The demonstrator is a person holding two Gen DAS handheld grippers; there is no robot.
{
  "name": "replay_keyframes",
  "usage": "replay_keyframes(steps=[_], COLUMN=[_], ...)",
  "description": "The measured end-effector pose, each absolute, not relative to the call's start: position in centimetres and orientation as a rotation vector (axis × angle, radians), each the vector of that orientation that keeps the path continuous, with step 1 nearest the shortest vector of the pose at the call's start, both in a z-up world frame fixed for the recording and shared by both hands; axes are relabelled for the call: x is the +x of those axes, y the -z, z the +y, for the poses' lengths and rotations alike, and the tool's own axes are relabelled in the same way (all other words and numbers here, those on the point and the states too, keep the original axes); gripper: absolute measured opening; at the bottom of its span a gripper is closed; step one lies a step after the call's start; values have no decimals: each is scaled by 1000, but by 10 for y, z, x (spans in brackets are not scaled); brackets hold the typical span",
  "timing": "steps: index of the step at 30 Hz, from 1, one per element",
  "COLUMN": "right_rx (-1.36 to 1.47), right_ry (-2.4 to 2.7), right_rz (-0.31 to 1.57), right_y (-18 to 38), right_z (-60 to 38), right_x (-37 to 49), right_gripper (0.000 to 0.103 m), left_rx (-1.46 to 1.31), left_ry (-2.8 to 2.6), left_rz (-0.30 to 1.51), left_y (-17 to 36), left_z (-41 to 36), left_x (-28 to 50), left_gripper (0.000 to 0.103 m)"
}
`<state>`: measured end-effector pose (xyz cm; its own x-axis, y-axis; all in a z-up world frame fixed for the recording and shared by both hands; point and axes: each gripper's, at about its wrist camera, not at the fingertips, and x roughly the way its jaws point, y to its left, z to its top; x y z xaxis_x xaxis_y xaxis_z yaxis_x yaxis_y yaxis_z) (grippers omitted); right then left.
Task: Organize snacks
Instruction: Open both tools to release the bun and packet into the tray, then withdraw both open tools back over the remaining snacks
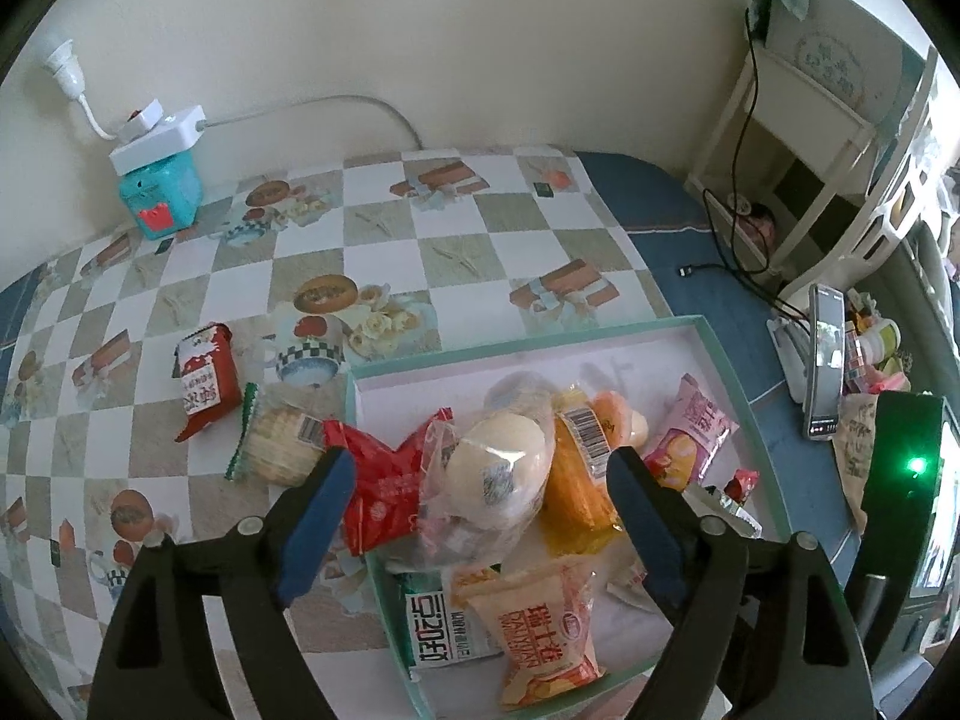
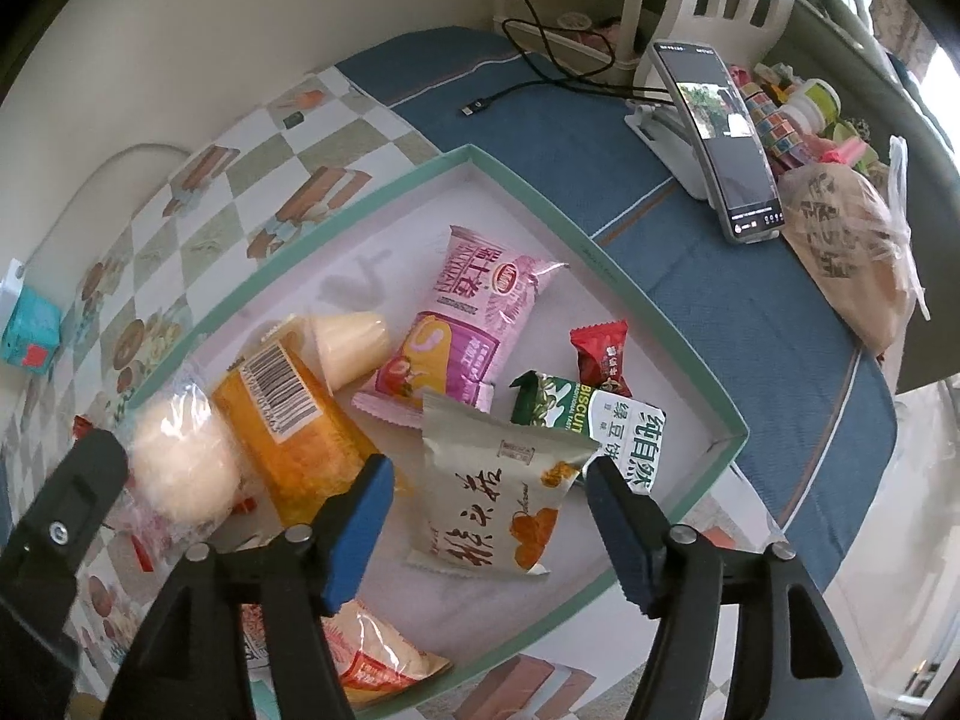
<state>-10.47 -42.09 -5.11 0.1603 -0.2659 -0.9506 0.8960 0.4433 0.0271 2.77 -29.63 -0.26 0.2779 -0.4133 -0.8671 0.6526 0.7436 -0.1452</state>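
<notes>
A teal-rimmed tray (image 1: 726, 372) (image 2: 660, 324) on the chequered tablecloth holds several snack packets. My left gripper (image 1: 480, 459) stands open over its near left corner, jaws on either side of a clear bag of round buns (image 1: 498, 468) and a red packet (image 1: 384, 480). An orange packet (image 1: 576, 480) lies beside the right pad. My right gripper (image 2: 489, 468) is open, with a silver packet (image 2: 492, 486) lying flat on the tray between its fingers. A pink packet (image 2: 468, 324), a green biscuit packet (image 2: 600, 420) and a small red sweet (image 2: 600, 354) lie beyond. Outside the tray lie a red packet (image 1: 201, 378) and a cracker packet (image 1: 276, 438).
A teal box with a white power strip on top (image 1: 159, 192) stands at the back left by the wall. A phone on a stand (image 2: 720, 138), a brown bag (image 2: 852, 252) and a loose cable (image 2: 540, 78) are on the blue cloth at the right. A white shelf (image 1: 792, 138) stands behind.
</notes>
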Motion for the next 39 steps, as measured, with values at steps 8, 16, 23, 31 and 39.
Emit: replay_keyframes(steps=[8, 16, 23, 31, 39], right_rx=[675, 639, 623, 581, 475], right_ry=[937, 917, 893, 846, 741], right_rz=[1068, 1029, 1000, 974, 953], right_y=[44, 36, 29, 17, 1], right_z=[-418, -411, -402, -382, -337], right_x=[-102, -96, -90, -75, -41], right_gripper=[94, 103, 103, 103, 103], left_rx=[205, 149, 103, 70, 23], left_ry=[659, 533, 367, 167, 41], left_rz=[1064, 1092, 1098, 1143, 1174], left_y=[-3, -1, 0, 10, 14], left_z=[-277, -244, -197, -133, -79], left_x=[45, 73, 104, 137, 153], left_gripper=[102, 103, 103, 103, 103])
